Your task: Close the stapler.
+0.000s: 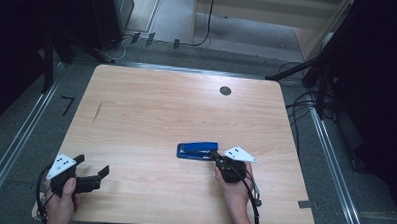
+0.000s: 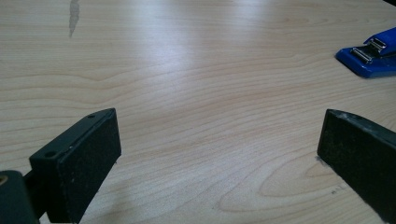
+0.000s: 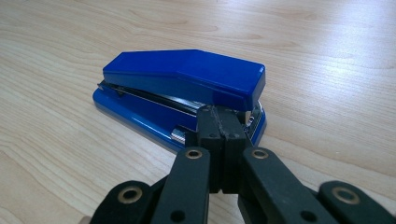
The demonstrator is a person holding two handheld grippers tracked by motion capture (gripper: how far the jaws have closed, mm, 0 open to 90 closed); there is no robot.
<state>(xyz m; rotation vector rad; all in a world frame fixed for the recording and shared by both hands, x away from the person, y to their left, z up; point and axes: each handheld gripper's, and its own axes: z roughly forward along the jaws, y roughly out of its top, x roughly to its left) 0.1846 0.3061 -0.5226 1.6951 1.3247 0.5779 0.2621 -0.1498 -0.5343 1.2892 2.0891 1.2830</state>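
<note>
Blue stapler point(image 1: 197, 150) lying flat on the wooden table point(image 1: 151, 105), a little right of centre and toward the person's edge, long axis running left–right across the high view, well short of the dark round grommet point(image 1: 225, 91) at the far side

Right gripper point(image 1: 216, 156) at the stapler's right-hand end, jaws pressed flat together with nothing between them, closed tips point(image 3: 220, 122) right up against the rear, hinge end of the stapler point(image 3: 180, 91); touching or just short of it, hard to tell. From these fingers, stapler stretching straight ahead and slightly to the left, nose pointing away, so almost end-on to the long axis rather than across it

Left gripper point(image 1: 92, 173) well apart from the stapler, down by the near left corner, jaws spread wide over bare wood, stapler point(image 2: 371, 53) glimpsed far off to the upper right of the left gripper view

Nearer hand by a wide margin: the right. Likely turning point for any coming move: shut tips meeting the stapler's end along its length, good for a push along the axis, no good for a grasp without opening first and coming across the narrow width
</note>
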